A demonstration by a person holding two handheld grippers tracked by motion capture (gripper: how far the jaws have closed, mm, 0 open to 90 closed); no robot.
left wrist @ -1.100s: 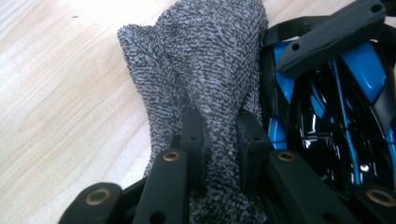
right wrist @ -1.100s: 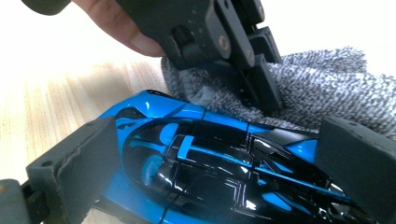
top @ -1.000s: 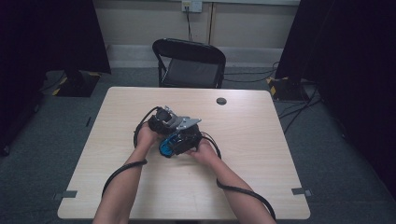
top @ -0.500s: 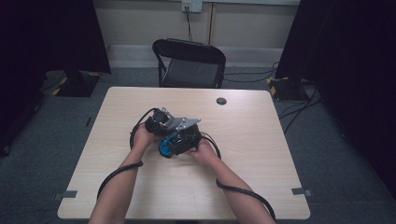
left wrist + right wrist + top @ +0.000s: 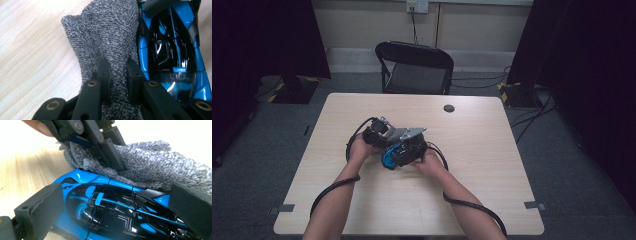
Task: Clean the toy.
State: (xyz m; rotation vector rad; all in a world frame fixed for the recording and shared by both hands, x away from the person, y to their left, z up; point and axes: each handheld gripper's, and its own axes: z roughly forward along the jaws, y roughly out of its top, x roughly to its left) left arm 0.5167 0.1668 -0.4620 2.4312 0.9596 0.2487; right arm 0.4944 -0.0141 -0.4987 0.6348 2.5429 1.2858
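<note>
A blue and black toy car (image 5: 112, 215) sits between the two jaws of my right gripper (image 5: 115, 207), whose pads press on its ends. My left gripper (image 5: 117, 65) is shut on a grey terry cloth (image 5: 107, 32). The cloth lies against the side of the car (image 5: 170, 50). In the right gripper view the cloth (image 5: 155, 170) drapes over the car's far edge, pinched by the left gripper (image 5: 105, 161). From above, both grippers meet at the middle of the table, left gripper (image 5: 377, 132) beside right gripper (image 5: 409, 147), with the car (image 5: 389, 157) under them.
The light wooden table (image 5: 472, 165) carries a small black round disc (image 5: 449, 108) near its far edge. A black folding chair (image 5: 417, 65) stands behind the table. Cables trail from both grippers toward the near edge.
The left gripper with the cloth has shifted very slightly along the car. The right gripper and the car have stayed in place.
</note>
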